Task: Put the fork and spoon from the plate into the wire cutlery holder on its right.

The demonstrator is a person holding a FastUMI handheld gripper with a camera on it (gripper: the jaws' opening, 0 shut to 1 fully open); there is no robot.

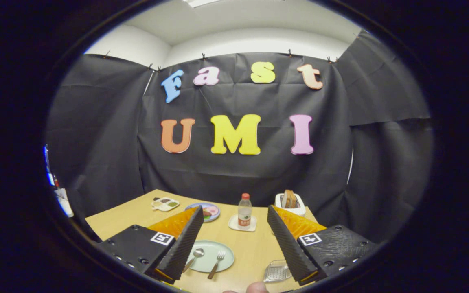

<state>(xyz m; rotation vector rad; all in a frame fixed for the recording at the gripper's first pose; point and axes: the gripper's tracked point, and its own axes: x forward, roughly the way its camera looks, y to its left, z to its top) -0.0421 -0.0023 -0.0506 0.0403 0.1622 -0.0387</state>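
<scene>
Hovering above the wooden table (250,248), the gripper (234,244) has its fingers spread wide apart, gripping nothing. Between the fingers, toward the left one, a pale green plate (222,260) carries a spoon (196,255) and a fork (217,262) lying side by side, the spoon partly behind the left finger. What looks like the wire cutlery holder (276,272) sits just to the plate's right, half hidden by the right finger. Beyond the fingers stand a bottle (244,211) on a white coaster (234,225), a white toaster (290,202) holding bread, and a patterned plate (212,211).
</scene>
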